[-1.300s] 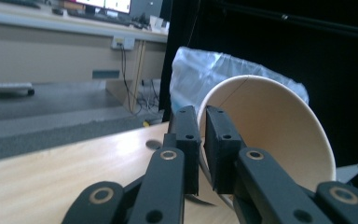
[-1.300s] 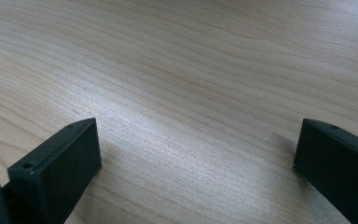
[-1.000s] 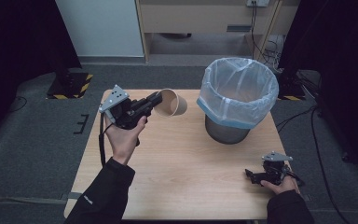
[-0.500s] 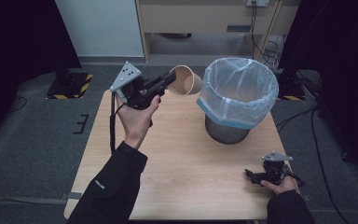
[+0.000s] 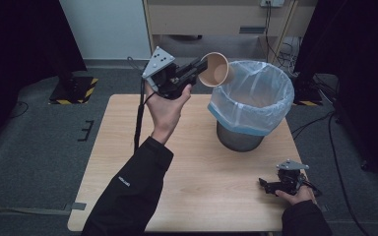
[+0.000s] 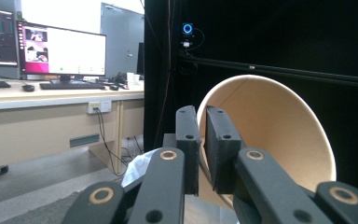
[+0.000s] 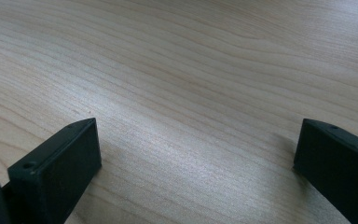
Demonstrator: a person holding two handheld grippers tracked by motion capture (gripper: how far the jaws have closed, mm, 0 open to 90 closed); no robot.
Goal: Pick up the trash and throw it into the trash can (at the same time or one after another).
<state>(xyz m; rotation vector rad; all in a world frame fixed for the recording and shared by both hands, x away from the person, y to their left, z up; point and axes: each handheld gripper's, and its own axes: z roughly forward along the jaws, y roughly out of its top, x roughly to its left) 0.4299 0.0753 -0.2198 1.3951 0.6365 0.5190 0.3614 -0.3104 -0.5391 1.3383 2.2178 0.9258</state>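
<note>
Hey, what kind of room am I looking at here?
Probably a lab or office workspace set up for recording: lit computer monitors on a long beige desk, a small camera mounted on a black rail, and black curtains around the light wooden table.

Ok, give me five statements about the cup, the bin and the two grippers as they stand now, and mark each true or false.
1. The left gripper is shut on the rim of the paper cup. True.
2. The cup stands upright on the table. False: it is held in the air, tipped on its side, by the bin's rim.
3. The bin is lined with a light blue bag. True.
4. The right gripper holds a second cup. False: its jaws are open and hold nothing, low over the table's near right part.
5. The bin stands on the floor beside the table. False: it stands on the table.
</note>
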